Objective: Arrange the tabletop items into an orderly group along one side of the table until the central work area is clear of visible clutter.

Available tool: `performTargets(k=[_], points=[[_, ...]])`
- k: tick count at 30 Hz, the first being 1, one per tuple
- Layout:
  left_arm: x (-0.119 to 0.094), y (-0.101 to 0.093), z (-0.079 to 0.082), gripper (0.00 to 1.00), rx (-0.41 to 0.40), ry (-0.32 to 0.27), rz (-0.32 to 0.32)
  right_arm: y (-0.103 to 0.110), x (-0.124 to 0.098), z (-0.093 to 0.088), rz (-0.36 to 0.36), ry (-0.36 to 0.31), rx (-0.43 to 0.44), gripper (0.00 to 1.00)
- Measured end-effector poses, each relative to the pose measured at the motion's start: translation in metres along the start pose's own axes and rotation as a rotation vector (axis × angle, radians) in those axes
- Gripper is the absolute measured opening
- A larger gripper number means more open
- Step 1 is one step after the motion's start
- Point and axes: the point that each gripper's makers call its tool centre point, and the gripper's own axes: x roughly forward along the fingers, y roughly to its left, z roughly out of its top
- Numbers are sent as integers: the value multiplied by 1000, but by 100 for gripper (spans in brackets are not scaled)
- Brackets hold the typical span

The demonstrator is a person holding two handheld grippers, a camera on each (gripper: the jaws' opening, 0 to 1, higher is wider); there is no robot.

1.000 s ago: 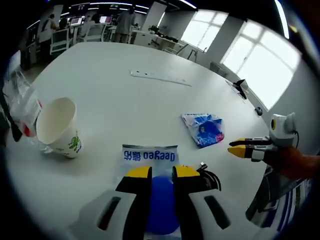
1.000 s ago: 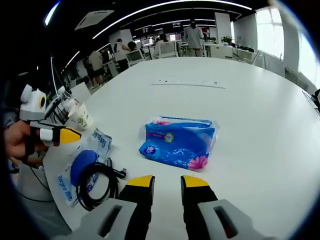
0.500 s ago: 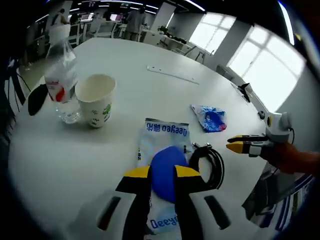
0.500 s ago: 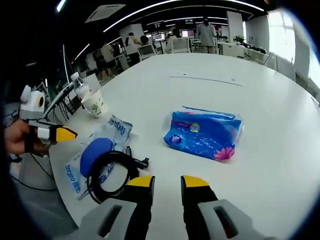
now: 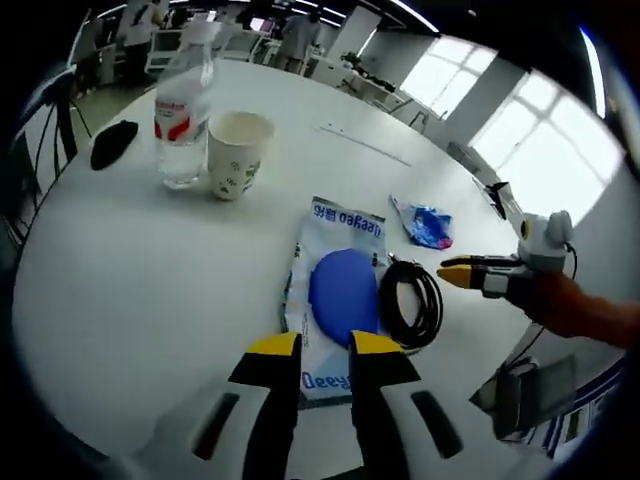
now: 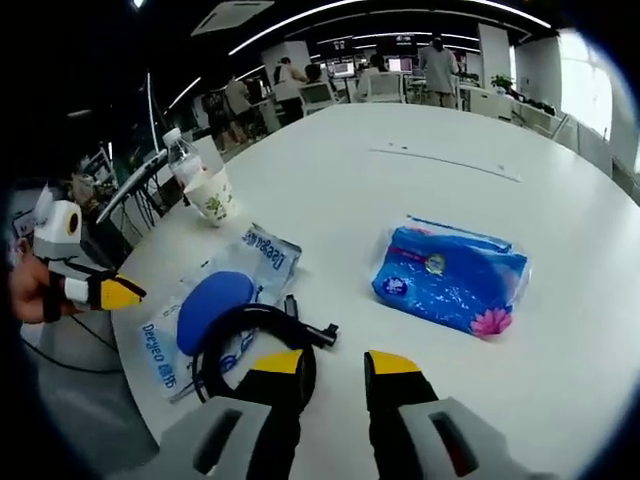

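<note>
Presently both grippers hover over the near edge of the white table [image 5: 130, 290], each with its jaws parted and nothing between them. The left gripper [image 5: 325, 347] points at the clear packet [image 5: 335, 300] printed with blue lettering, which holds a blue oval pad [image 5: 343, 290]; the right gripper [image 6: 335, 362] hangs just above the coiled black cable [image 6: 245, 345], whose loop lies against the packet's side and partly over it. Risk lies chiefly in this contact — a pull on the packet is likely to drag the cable with it, or the coil may spring open and spread across the central area that should be cleared. The packet film looks slippery and flat, so a pinch at its edge could miss or crumple it. Seated close to the table edge, packet and cable could also slide off toward the person if nudged that way. Farther along one side stand a plastic water bottle [image 5: 182, 120] and a paper cup [image 5: 238, 153], just beside each other; a careless sweep toward them could tip the cup, which appears light and empty. The blue tissue pack [image 6: 452, 285] lies apart toward the middle — well clear of the cable. Other things: a small dark object [image 5: 113, 143] near the bottle, a long strip [image 6: 446, 163] set in the far tabletop, and people at desks in the background.
</note>
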Motion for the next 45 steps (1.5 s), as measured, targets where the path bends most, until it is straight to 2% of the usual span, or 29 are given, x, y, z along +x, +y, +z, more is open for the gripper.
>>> performTargets(k=[6, 14, 16, 19, 30, 34, 42, 45], points=[[-8, -1, -13, 16, -48, 11, -2, 3, 9, 7, 13, 2, -15, 22], [-11, 8, -29, 17, -43, 27, 17, 14, 16, 11, 35, 5, -31, 22], [-13, 9, -34, 17, -80, 29, 19, 15, 18, 13, 40, 8, -35, 22], [-12, 10, -40, 17, -88, 34, 27, 18, 23, 14, 46, 13, -40, 22], [-8, 0, -43, 18, -135, 40, 16, 24, 27, 18, 56, 28, -65, 22], [-3, -5, -43, 22, -183, 43, 7, 28, 28, 25, 66, 31, -80, 22], [2, -1, -47, 21, -199, 59, 23, 32, 37, 32, 85, 43, -100, 22], [3, -2, -50, 21, -230, 62, 25, 30, 41, 34, 90, 48, -104, 22]])
